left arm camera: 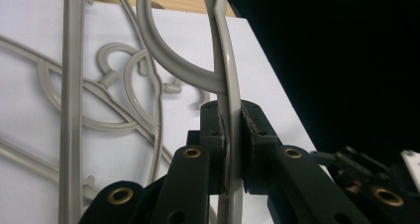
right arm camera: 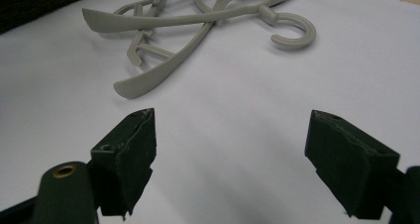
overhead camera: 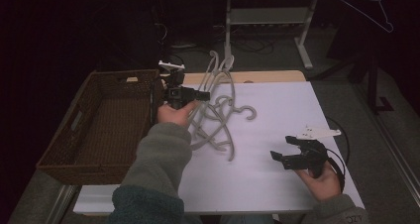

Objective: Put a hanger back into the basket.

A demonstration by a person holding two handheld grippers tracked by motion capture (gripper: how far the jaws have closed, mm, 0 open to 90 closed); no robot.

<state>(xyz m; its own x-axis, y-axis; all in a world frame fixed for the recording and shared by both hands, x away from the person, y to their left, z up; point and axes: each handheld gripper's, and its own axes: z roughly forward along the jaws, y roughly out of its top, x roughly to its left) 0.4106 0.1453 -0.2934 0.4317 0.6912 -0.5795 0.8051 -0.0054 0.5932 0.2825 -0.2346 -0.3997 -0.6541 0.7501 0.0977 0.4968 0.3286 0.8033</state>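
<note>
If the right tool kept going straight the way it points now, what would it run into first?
Probably the loose hangers lying on the white table; the right tool stands open with bare tabletop before them, though depth is hard to judge.

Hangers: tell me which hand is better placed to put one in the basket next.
Left. Its tool is already shut on a hanger, beside the wicker basket. The right tool hangs open, apart from the pile.

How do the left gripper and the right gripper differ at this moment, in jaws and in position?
The left gripper has its jaws shut on a grey hanger, while the right gripper has its jaws wide open with nothing between them. The left gripper is beside the wicker basket, at the pile of hangers; the right gripper is apart from the pile, over the bare white tabletop. Both are black and held in a hand.
</note>
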